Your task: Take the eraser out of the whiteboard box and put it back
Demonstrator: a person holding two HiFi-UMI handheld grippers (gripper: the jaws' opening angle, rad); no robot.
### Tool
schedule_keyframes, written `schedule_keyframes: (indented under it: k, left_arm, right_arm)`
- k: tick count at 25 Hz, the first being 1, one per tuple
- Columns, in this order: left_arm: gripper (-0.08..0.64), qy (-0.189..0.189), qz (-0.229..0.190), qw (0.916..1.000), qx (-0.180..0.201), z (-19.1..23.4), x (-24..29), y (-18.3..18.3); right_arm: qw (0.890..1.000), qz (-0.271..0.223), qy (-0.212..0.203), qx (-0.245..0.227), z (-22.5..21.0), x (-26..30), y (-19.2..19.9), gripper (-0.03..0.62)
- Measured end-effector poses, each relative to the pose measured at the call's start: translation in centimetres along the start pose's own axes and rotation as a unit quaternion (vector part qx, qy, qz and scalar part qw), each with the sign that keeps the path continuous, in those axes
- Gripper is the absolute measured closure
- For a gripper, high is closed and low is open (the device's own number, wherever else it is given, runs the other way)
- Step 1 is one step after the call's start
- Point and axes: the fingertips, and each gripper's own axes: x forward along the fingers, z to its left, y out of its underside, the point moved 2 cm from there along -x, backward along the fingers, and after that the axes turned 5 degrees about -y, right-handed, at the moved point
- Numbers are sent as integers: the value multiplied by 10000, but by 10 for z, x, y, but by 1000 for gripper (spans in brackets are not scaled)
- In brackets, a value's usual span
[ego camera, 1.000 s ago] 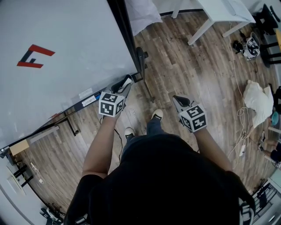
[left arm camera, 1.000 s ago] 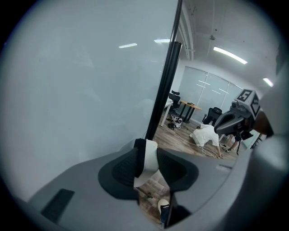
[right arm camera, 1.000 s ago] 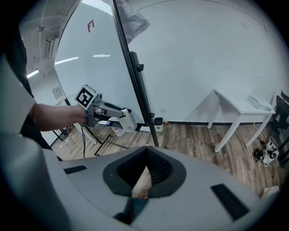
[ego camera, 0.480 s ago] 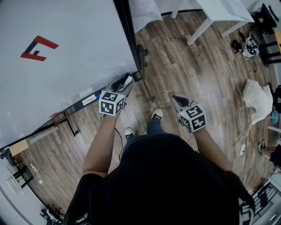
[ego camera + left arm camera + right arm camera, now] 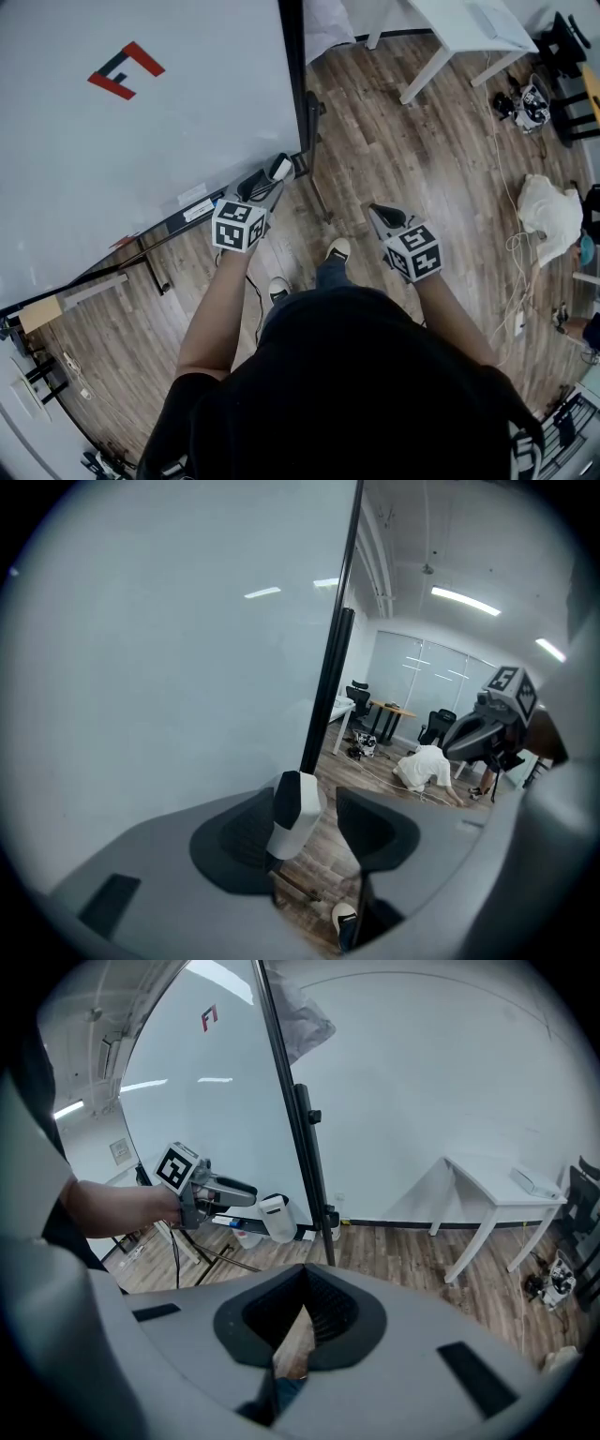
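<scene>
The eraser (image 5: pixel 279 169) has barely shifted: the left gripper (image 5: pixel 268 183) still clamps it in its fingers just beside the whiteboard's (image 5: pixel 141 141) lower right corner, so putting it back remains. The right gripper (image 5: pixel 382 217), farther from the whiteboard, has closed, empty fingers.

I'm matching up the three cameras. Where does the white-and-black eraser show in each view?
Head view: the white-and-black block eraser is upper centre, at the tip of the left hand-held gripper, beside the whiteboard's lower right corner.
Left gripper view: low centre, between the jaws.
Right gripper view: left of centre, at the tip of the other gripper.
Shared landmark: the black upright at the whiteboard's right edge.
</scene>
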Motion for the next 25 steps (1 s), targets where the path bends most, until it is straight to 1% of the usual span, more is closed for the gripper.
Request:
schedule_keyframes:
  k: [7, 19, 25]
  left_arm:
    - [350, -123, -181, 9997, -52, 11, -42, 6]
    - [350, -277, -472, 9985, 18, 27, -112, 11]
    - [351, -250, -829, 9962, 109, 31, -150, 13]
  right_arm:
    - [9998, -151, 24, -154, 26, -6, -14, 597]
    - [9985, -420, 110, -338, 70, -19, -36, 597]
    - [9979, -500, 164, -380, 90, -25, -41, 597]
